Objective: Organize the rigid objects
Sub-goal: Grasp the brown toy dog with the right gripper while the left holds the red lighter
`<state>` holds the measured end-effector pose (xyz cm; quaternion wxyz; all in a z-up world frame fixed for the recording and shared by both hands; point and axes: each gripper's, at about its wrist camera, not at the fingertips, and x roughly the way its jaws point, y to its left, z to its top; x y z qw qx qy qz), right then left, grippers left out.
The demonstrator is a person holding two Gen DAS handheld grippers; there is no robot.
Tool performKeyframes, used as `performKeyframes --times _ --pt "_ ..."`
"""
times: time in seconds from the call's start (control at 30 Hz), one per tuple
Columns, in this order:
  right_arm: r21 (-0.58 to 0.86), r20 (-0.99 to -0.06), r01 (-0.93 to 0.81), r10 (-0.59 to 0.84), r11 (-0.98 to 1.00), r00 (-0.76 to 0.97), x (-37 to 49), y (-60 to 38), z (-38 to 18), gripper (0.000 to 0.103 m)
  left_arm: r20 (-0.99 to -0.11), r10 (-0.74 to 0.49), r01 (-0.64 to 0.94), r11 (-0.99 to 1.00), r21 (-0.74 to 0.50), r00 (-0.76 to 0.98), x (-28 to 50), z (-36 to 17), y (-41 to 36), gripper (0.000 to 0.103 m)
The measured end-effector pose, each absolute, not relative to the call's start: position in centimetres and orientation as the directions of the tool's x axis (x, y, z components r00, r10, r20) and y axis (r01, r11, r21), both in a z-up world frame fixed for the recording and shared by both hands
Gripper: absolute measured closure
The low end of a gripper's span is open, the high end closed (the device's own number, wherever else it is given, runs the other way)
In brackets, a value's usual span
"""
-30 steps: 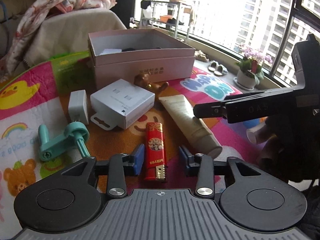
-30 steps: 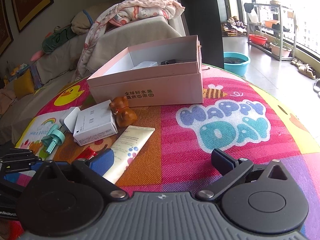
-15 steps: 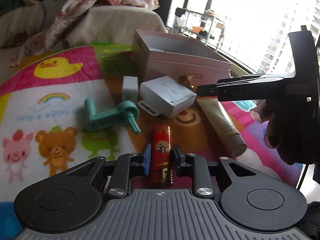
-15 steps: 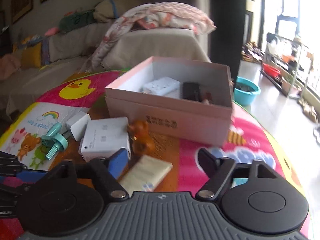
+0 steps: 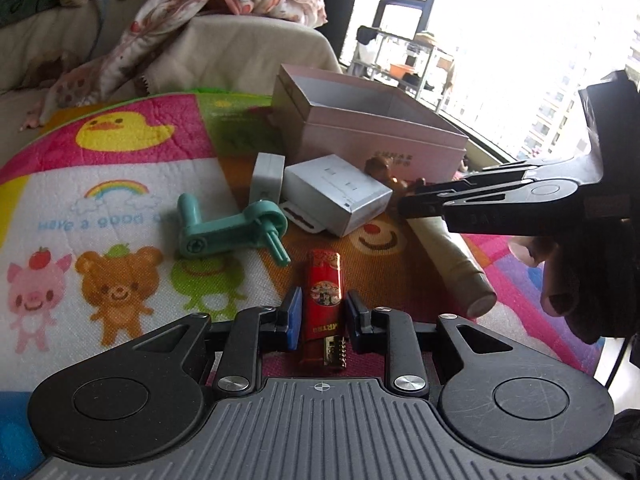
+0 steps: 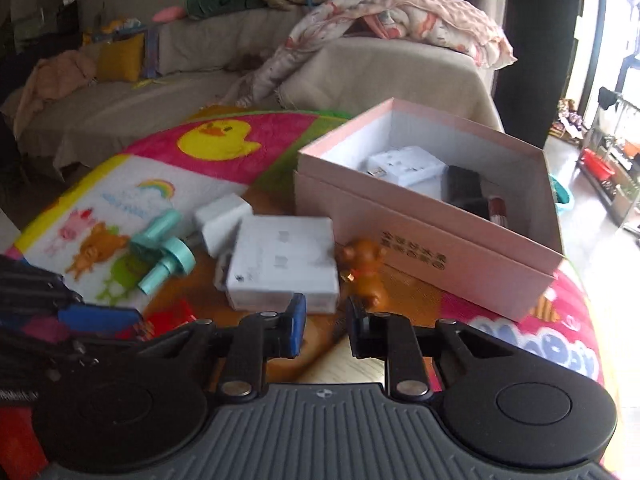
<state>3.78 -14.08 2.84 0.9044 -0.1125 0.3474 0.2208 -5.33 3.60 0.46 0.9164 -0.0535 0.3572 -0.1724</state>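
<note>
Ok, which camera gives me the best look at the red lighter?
The left wrist view. The lighter lies whole and sharp on the mat between the fingers of the left gripper, its label readable. In the right wrist view only a blurred red patch shows at lower left, mostly hidden behind the left gripper.

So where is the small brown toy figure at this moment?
In the right wrist view, the brown toy figure lies on the mat just ahead of the right gripper, between the white box and the front wall of the pink box.
</note>
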Motion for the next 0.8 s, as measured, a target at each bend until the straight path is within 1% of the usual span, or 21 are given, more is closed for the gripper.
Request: performKeyframes --times 0.13,0.2,0.23,0.27,0.3,0.37,0.43,0.53,0.63,0.7,0.73,0.8 --pt "-0.177 -0.664 -0.318 0.125 0.931 0.737 5.2 -15.4 2.0 0.081 -0.636 -0.342 0.274 0.939 -0.206 0.692 -5.5 0.4 3.3 0.076" --pt "-0.164 -0.669 -0.253 0.081 0.954 0.738 6.1 -16.2 1.9 0.077 -0.635 -0.337 0.274 0.941 -0.198 0.696 -5.6 0.4 3.2 0.076" --pt "-0.129 -0.674 -0.246 0.097 0.961 0.732 6.2 -16.6 2.1 0.073 -0.633 -0.335 0.275 0.942 -0.195 0.698 -5.6 0.4 3.2 0.076" --pt "-0.09 -0.674 -0.254 0.129 0.963 0.727 6.2 -16.9 2.4 0.065 -0.631 -0.333 0.276 0.942 -0.191 0.701 -5.7 0.4 3.1 0.076" --pt "-0.062 -0.668 -0.263 0.156 0.963 0.728 6.0 -16.9 2.6 0.061 -0.629 -0.331 0.276 0.943 -0.187 0.704 -5.8 0.3 3.1 0.076" --pt "-0.031 -0.647 -0.292 0.203 0.956 0.734 5.4 -16.6 3.1 0.042 -0.626 -0.324 0.277 0.945 -0.175 0.709 -5.9 0.3 2.8 0.076" --pt "-0.041 -0.637 -0.323 0.224 0.946 0.737 5.2 -15.8 3.3 0.036 -0.626 -0.316 0.278 0.947 -0.161 0.713 -6.1 0.3 2.6 0.076" --pt "-0.125 -0.636 -0.297 0.153 0.947 0.756 5.8 -14.9 2.9 0.036 -0.625 -0.312 0.278 0.948 -0.154 0.716 -6.2 0.3 2.5 0.076" --pt "-0.202 -0.624 -0.189 0.022 0.961 0.781 7.0 -15.2 2.4 0.036 -0.623 -0.314 0.277 0.948 -0.158 0.717 -6.3 0.3 2.6 0.076" --pt "-0.238 -0.608 -0.147 -0.029 0.96 0.794 7.1 -15.6 2.3 0.036 -0.621 -0.316 0.277 0.947 -0.162 0.717 -6.3 0.3 2.6 0.076" --pt "-0.227 -0.606 -0.145 -0.023 0.963 0.795 6.9 -15.9 2.4 0.036 -0.62 -0.317 0.277 0.947 -0.164 0.718 -6.3 0.3 2.6 0.076" --pt "-0.157 -0.616 -0.171 0.039 0.973 0.787 6.3 -16.5 3.0 0.036 -0.619 -0.317 0.276 0.947 -0.164 0.718 -6.3 0.3 2.7 0.076"
